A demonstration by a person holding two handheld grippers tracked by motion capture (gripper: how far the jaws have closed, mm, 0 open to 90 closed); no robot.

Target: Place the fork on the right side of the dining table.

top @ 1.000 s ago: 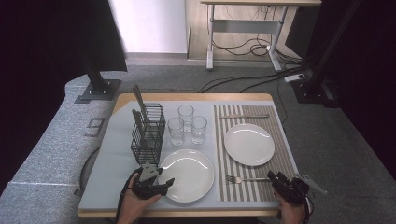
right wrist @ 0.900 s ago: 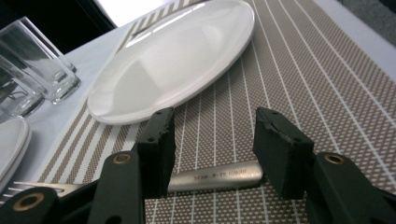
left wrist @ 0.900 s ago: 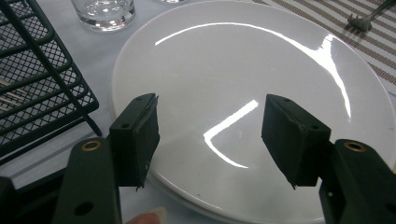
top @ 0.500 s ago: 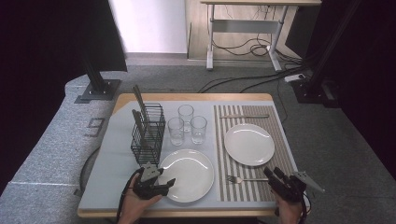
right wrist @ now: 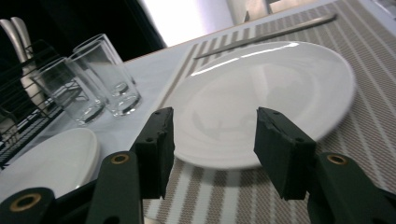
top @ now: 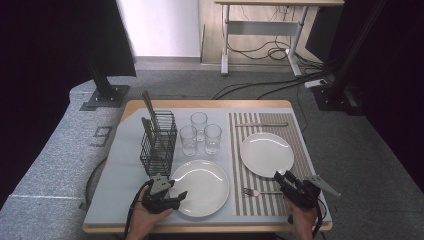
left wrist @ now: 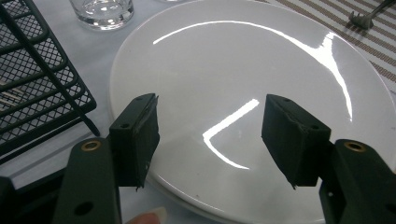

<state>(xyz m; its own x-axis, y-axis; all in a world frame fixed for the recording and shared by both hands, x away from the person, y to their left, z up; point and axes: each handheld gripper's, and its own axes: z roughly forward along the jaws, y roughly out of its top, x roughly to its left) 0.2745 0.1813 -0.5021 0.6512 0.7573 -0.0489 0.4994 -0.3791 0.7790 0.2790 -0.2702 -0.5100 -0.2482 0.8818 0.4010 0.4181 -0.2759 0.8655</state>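
Where grey carpet and trailing cables ring the wooden table (top: 210,104), left gripper (top: 176,196) hovers, jaws apart, over near plate (top: 200,186); right gripper (top: 281,179), jaws apart, faces far plate (top: 266,154) on striped mat (top: 240,170).

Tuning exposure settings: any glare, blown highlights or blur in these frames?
Left gripper view: hard white streaks of glare on the near plate; the jaws stay sharp. Right gripper view: the bright background behind the glasses is blown out, and the far plate is soft at its right edge. High view: the pale panel at the top is overexposed, the surroundings nearly black.
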